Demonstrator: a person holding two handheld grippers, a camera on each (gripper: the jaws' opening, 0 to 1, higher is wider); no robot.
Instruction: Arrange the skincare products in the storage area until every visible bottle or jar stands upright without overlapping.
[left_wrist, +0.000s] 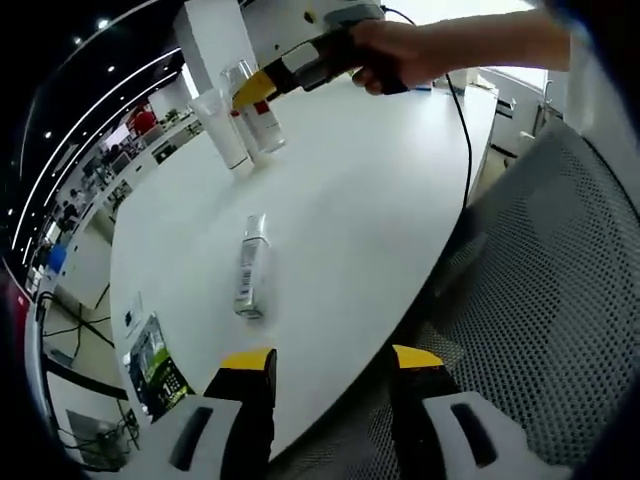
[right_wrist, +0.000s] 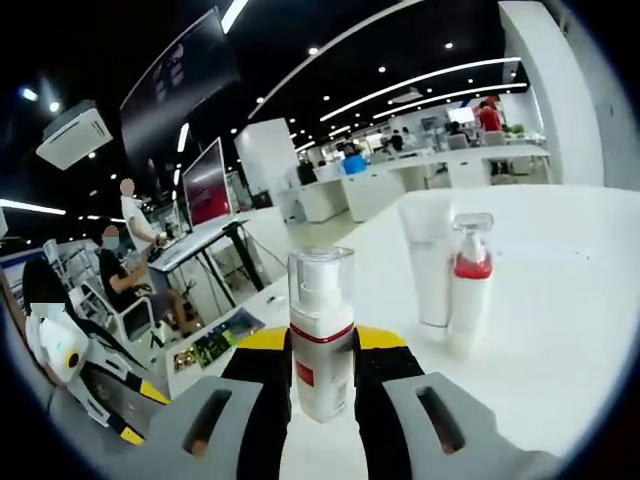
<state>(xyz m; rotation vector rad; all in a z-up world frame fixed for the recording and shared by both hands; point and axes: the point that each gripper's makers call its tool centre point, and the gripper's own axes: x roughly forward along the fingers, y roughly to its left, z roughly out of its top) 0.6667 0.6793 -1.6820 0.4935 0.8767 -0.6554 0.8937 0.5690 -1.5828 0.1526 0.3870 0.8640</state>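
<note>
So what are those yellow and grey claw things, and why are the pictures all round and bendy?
Those claws are grabbers that a person holds, one in each hand. Each carries a small camera with a very wide lens, which makes the picture round and curvy.

In the left gripper view, the left gripper hangs open near the edge of the white table, holding nothing. A clear bottle lies flat on its side ahead of it. Farther away you can see the person's hand with the other grabber.

In the right gripper view, the right gripper is squeezing a spray bottle with a red band, held upright. Beside it stand a white tube and a pump bottle with a red collar, close together.

The lying bottle still needs standing up.
</note>
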